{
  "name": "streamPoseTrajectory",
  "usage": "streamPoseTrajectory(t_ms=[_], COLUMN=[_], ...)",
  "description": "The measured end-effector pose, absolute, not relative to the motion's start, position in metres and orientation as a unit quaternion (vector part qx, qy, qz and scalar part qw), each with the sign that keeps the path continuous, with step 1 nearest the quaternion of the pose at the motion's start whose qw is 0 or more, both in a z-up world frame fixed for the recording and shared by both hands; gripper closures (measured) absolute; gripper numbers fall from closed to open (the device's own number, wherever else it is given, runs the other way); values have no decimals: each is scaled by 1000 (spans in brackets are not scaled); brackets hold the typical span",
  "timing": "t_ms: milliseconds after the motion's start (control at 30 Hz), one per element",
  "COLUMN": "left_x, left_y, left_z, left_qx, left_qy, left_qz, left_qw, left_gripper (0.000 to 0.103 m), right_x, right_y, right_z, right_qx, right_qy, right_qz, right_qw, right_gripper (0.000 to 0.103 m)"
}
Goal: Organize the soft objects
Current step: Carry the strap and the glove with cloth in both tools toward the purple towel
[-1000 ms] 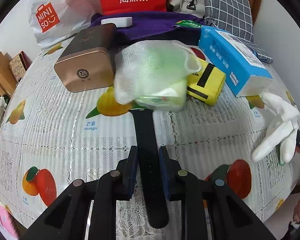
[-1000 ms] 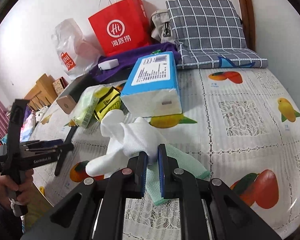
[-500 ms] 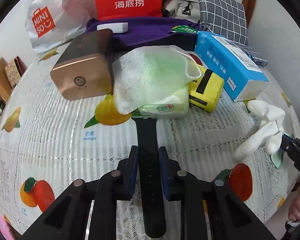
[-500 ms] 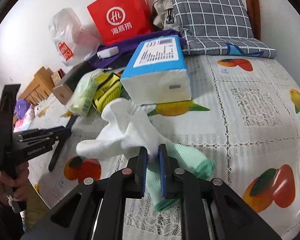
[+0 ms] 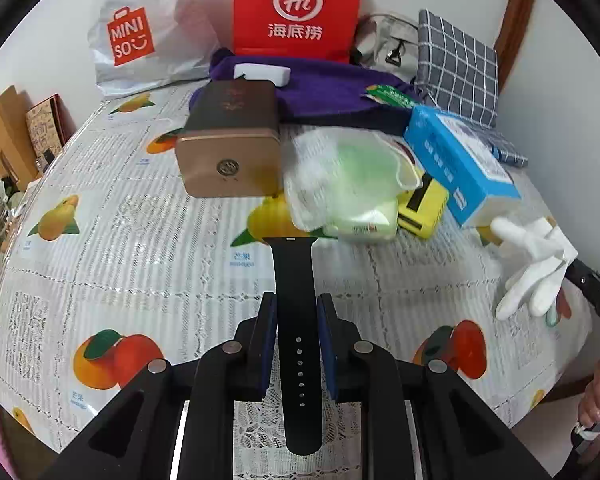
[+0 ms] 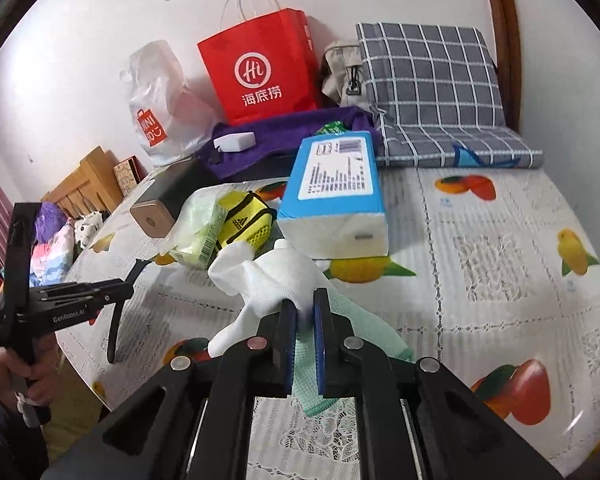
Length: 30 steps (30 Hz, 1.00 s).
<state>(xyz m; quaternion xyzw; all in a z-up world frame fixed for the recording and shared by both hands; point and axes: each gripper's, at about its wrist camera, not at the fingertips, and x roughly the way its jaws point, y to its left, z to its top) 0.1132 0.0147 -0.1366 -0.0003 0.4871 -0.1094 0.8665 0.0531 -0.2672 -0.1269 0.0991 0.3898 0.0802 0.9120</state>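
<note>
A black watch strap (image 5: 294, 276) with a row of holes runs between the fingers of my left gripper (image 5: 296, 312), which is shut on it. The strap's far end hangs just in front of a green tissue pack in a white mesh bag (image 5: 348, 184). My right gripper (image 6: 304, 308) is shut on a white glove (image 6: 268, 276) with a green cuff (image 6: 340, 332), held above the fruit-print tablecloth (image 6: 500, 264). The left wrist view shows the glove (image 5: 536, 264) at the far right. In the right wrist view the left gripper (image 6: 128, 286) holds the drooping strap (image 6: 116, 328).
Behind the tissue pack lie a gold tin (image 5: 232, 152), a yellow pouch (image 5: 422, 208) and a blue tissue box (image 5: 456, 164). A purple cloth (image 5: 324, 88), a red paper bag (image 5: 300, 8), a white plastic bag (image 5: 140, 40) and a checked cushion (image 6: 432, 80) stand at the back.
The left gripper drew back and up with the strap, so the strap's far end came out from under the tissue pack. The right gripper lifted the glove a little.
</note>
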Motion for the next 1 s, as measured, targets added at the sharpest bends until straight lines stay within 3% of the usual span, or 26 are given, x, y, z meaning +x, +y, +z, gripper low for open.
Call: streamPoseTrajectory(t_ms=[1000], left_x=[194], left_y=[13], left_z=[-63], left_qx=[-18], left_qy=[446], left_qz=[-128], left_qw=[886], left_gripper=[84], right_x=[130], right_y=[-259], right_z=[-44], right_qx=[96], right_qy=[338], right_qz=[126], right_qw=[928], right_gripper=[96])
